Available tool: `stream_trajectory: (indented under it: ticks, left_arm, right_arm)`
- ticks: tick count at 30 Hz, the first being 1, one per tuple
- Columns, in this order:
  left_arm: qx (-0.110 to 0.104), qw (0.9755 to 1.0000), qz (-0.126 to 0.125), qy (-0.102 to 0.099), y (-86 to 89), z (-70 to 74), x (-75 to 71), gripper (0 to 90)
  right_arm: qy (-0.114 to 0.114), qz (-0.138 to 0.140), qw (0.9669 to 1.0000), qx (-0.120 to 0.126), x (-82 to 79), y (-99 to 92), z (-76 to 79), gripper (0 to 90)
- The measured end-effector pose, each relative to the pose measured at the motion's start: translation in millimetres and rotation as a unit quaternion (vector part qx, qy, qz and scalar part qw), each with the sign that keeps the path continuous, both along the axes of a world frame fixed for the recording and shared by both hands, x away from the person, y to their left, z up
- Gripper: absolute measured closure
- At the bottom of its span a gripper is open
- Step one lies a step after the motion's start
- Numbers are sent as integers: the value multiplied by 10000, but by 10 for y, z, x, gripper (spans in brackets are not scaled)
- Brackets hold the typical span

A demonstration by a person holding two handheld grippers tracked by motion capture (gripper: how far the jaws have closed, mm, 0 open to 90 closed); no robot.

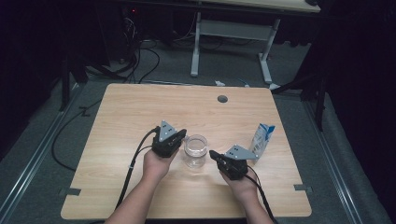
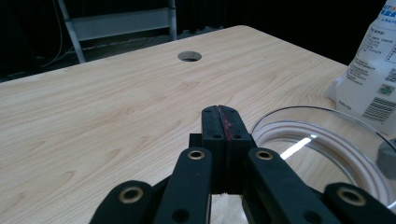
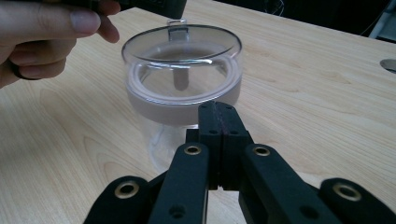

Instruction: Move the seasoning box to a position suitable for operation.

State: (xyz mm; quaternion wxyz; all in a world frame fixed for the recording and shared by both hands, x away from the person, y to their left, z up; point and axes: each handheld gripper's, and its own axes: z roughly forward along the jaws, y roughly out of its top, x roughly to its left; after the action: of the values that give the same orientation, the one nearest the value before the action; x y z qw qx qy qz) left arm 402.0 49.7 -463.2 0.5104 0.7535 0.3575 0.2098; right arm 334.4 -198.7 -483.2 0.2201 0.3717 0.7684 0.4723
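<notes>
Where wood lies, round clear cup (image 1: 195,150) (glassy)

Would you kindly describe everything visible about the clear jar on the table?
The clear jar stands upright on the wooden table, between the two claws. It looks like transparent glass or plastic, round, with a clear lid whose frosted band circles the rim. It appears empty. Nothing grips it; a white and blue pouch stands to its right.

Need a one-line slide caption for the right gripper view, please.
Right gripper, jaws shut and empty, points at a clear glass jar on the wooden table.
</notes>
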Motion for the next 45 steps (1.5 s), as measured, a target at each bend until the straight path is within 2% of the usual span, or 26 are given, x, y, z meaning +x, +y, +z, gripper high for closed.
stream_trajectory:
  ticks: [45]
  left_arm:
    - [-138, 9999, 36, -6, 7, -27, 1, 900]
  right_arm:
    - [-22, 13, 10000, 26, 8, 28, 18, 900]
